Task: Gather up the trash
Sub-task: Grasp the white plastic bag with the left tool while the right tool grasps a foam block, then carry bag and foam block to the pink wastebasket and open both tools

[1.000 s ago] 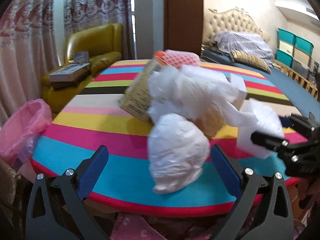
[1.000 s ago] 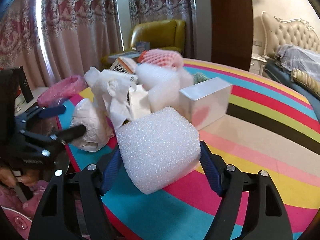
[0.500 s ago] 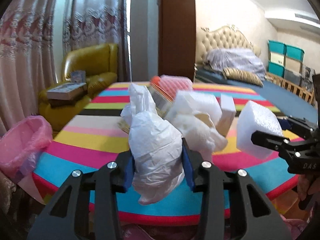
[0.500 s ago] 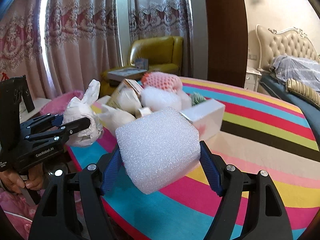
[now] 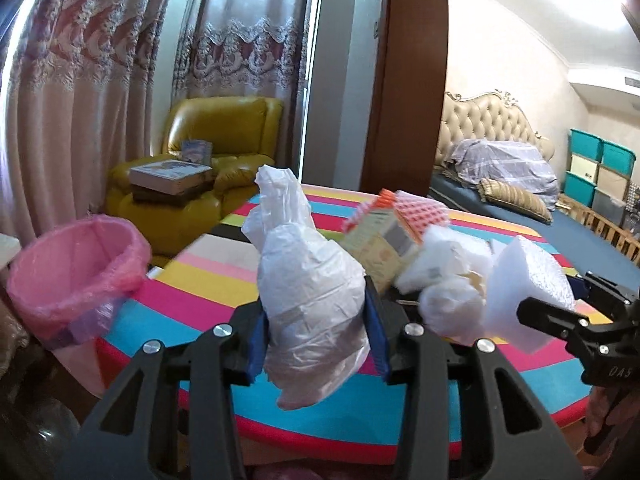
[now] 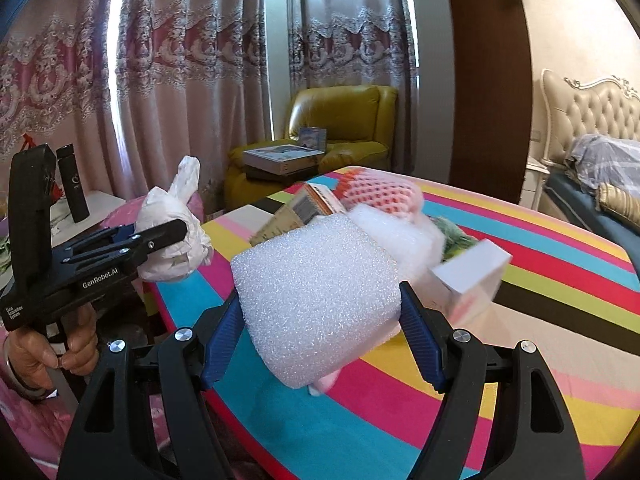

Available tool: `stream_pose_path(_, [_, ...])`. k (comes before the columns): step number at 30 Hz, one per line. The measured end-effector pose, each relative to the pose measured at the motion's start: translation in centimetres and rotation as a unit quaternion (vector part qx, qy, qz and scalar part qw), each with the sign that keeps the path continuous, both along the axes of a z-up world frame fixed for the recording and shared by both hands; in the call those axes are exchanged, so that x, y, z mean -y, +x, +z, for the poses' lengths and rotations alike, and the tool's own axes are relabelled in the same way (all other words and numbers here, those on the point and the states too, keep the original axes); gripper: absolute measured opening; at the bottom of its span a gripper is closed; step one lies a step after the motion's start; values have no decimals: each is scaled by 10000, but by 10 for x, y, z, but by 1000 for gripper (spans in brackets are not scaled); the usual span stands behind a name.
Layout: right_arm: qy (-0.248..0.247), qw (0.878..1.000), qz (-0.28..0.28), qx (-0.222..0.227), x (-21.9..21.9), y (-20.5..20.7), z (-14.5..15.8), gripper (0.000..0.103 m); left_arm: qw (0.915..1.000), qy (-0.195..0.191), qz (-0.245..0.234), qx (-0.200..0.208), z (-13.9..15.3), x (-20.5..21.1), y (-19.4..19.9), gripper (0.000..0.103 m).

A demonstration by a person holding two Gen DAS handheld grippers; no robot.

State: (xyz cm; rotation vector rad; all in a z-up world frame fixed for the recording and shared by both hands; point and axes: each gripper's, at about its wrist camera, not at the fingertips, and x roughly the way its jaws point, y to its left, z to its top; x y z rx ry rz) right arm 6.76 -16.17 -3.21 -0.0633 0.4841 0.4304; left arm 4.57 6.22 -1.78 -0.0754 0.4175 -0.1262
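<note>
The left gripper (image 5: 316, 336) squeezes a white plastic bag (image 5: 312, 300) and holds it up above the near edge of the striped table (image 5: 192, 280). The right gripper (image 6: 320, 320) pinches a white foam block (image 6: 320, 300). More trash (image 5: 404, 240) sits piled on the table behind. A pink bin (image 5: 76, 276) stands off to the left.

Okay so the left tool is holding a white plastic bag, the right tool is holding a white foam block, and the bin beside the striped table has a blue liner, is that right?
Not quite: the bin has a pink liner, not blue, as the left wrist view shows. The rest holds: the left tool grips the white plastic bag, the right tool grips the white foam block, and the bin stands beside the striped table.
</note>
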Motion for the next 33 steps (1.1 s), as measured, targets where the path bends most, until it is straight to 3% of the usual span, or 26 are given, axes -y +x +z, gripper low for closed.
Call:
stream_pose_path(7, [113,9989,455,23,-34,15,8,71,9988,171,434,166,6,-42,-8,41])
stream_pose_path(14, [69,9931,1163,88,-94,38,14,71,9920,645,994,432,14,-85,-21,43])
stream_pose_path(25, [65,9771,2121,-140,-212,90,6,71,9832,239,1782,-318,5,-215,1,44])
stream_pose_path(33, [123,9694,2425,-356,-272,122,1,71,9766,580,2033,-390,4,-261,11,44])
